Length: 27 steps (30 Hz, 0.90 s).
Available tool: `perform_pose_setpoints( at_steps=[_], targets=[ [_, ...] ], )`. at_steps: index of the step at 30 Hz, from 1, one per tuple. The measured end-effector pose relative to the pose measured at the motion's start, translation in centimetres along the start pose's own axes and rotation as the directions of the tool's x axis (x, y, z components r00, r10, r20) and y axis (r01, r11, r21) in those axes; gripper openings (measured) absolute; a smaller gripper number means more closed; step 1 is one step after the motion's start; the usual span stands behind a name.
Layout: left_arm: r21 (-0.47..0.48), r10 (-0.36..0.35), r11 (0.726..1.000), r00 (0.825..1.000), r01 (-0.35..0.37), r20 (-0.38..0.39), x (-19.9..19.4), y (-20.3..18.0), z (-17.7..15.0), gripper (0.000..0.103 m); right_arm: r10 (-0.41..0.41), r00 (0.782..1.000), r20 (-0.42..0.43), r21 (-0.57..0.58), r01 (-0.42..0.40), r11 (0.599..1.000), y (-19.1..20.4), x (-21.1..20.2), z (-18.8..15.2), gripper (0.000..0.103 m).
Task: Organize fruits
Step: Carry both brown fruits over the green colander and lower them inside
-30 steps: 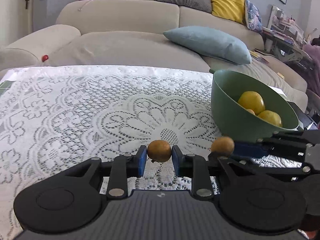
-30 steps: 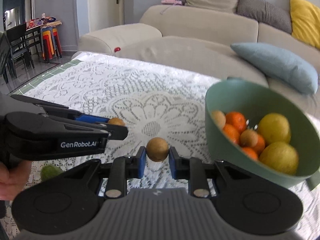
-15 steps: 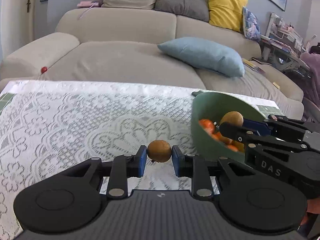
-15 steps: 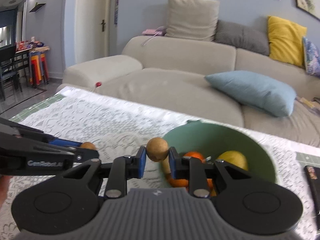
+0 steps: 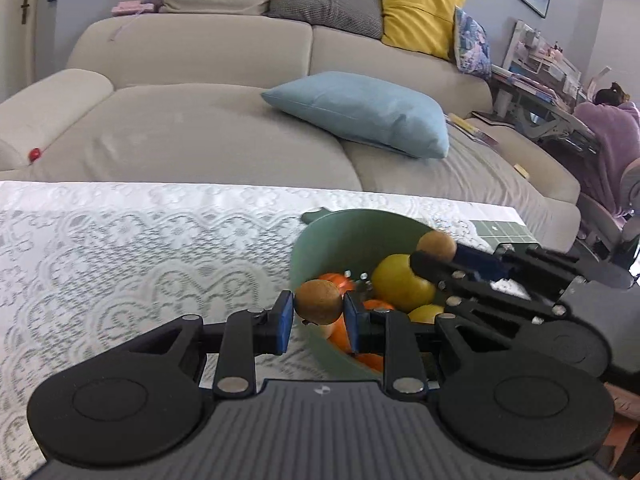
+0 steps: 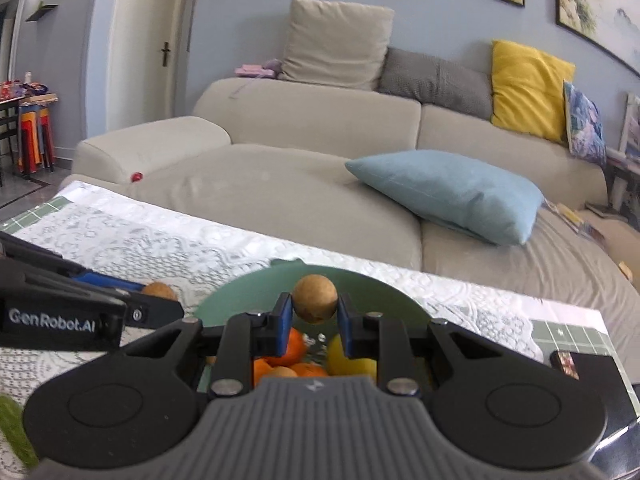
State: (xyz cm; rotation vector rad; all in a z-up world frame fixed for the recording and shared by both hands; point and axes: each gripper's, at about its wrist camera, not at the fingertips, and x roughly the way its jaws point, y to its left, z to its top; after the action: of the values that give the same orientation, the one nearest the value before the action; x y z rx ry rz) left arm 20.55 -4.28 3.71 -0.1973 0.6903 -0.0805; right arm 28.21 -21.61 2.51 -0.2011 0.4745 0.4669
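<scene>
Your left tool (image 5: 319,317) was pinching a small round brown fruit (image 5: 319,307) between its blue pads, held up off the lace-covered worktop (image 5: 120,248) right at the near-left rim of the green bowl (image 5: 320,236). Your right tool (image 6: 314,318) was pinching a second brown fruit (image 6: 314,298) the same way, and it hung directly over the bowl's opening, above the fruit already inside. In the left wrist view that second fruit (image 5: 437,245) showed at the tip of your right tool (image 5: 434,256), over the bowl's far-right side.

The bowl sat toward the far right part of the worktop, near the far edge that faced the sofa (image 6: 304,120). Inside it lay oranges (image 6: 294,346) and yellow fruits (image 5: 402,280), touching one another in a pile. A green fruit (image 6: 12,432) lay on the lace at the worktop's near-left corner, well apart from the bowl, only partly in view. A blue cushion (image 6: 444,192) rested on the sofa seat beyond.
</scene>
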Motion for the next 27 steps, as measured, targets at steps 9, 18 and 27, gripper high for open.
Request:
perform_pose_setpoints(
  at_steps=[9, 18, 27],
  targets=[
    [0.001, -0.082, 0.997, 0.996, 0.082, -0.029, 3.7, -0.4, 1.7, 0.03, 0.026, 0.998, -0.061, 0.017, -0.025, 1.0, -1.2, 2.5, -0.8, 0.02],
    [0.037, -0.014, 0.999, 0.997, 0.017, -0.076, 6.4, -1.3, 1.7, 0.029, 0.037, 0.992, -0.124, -0.026, -0.041, 0.999, -0.1, 4.8, -1.1, 0.02],
    [0.038, 0.014, 0.999, 0.994, -0.01, -0.104, 7.5, -1.4, 1.6, 0.029, 0.05, 0.986, -0.16, -0.021, -0.054, 0.998, -0.1, 5.8, -1.3, 0.02]
  ],
)
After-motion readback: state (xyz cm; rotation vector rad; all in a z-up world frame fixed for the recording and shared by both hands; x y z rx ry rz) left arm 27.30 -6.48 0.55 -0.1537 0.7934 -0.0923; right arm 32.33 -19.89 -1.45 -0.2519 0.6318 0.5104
